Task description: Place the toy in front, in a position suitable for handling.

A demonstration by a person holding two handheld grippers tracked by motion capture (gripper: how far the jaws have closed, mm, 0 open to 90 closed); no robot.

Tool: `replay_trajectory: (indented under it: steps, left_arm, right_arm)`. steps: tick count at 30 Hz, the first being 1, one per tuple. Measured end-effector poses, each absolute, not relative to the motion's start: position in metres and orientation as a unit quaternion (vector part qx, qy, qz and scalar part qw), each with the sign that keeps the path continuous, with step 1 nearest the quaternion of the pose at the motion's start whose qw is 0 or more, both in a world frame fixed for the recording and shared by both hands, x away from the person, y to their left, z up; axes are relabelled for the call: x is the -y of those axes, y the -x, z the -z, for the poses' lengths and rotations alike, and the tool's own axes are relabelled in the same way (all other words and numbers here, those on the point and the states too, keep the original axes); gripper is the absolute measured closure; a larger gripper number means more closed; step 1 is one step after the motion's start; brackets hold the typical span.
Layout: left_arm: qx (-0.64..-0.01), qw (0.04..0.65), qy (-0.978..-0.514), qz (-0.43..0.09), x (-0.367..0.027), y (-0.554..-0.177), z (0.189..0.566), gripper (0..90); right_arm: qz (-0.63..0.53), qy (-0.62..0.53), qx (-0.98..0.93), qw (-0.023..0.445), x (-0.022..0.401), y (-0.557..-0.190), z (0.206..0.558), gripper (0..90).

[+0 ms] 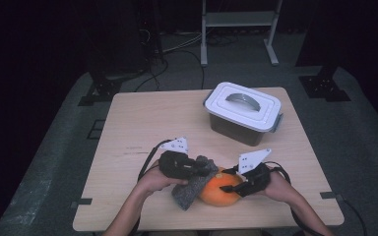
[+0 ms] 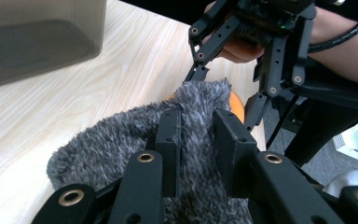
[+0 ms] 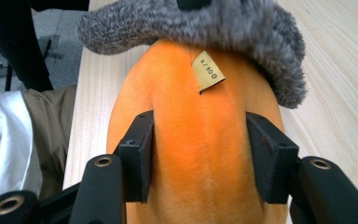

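Your right tongs (image 3: 198, 158) clamp the orange plush pumpkin (image 3: 200, 140) steady while your left tongs (image 2: 198, 140), at nine o'clock, grip the grey fuzzy cloth (image 2: 121, 144) wiping it.

The white box (image 1: 242, 112) stands far and to the right on the table (image 1: 142, 123). The far left is bare wood, with room for a hand to pass.

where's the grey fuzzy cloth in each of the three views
High view: grey fuzzy cloth at bottom centre, left of the orange plush.
Left gripper view: lower centre, pinched in that gripper's jaws.
Right gripper view: along the top edge.
Shared landmark: the orange plush it drapes over.
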State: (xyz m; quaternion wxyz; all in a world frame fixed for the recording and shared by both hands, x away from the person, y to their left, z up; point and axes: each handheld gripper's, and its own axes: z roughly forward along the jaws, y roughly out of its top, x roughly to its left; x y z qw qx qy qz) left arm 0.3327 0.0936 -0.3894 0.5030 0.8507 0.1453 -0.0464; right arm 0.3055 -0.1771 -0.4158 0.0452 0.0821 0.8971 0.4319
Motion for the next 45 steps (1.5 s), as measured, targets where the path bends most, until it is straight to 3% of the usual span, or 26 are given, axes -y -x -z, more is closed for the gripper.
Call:
replay_trajectory:
  steps: [15,21,35,38,45]
  left_arm:
    - [-0.148,0.505,-0.849,0.054,-0.086,-0.334,0.395,72.1]
    - [-0.145,0.506,-0.848,0.058,-0.078,-0.334,0.393,72.1]
    - [-0.135,0.509,-0.848,0.061,-0.067,-0.33,0.391,72.1]
    - [-0.143,0.511,-0.846,0.063,-0.068,-0.331,0.396,72.1]
    - [-0.159,0.525,-0.834,0.059,-0.081,-0.334,0.397,72.2]
  right_arm:
    - [-0.477,-0.11,-0.872,0.016,0.218,-0.316,0.429,44.9]
    - [-0.448,-0.151,-0.881,0.009,0.214,-0.314,0.42,22.7]
    - [-0.406,-0.146,-0.9,0.054,0.183,-0.296,0.401,12.9]
    - [-0.403,-0.153,-0.901,0.049,0.176,-0.299,0.407,14.0]
    - [-0.422,-0.137,-0.894,0.059,0.174,-0.305,0.409,41.8]
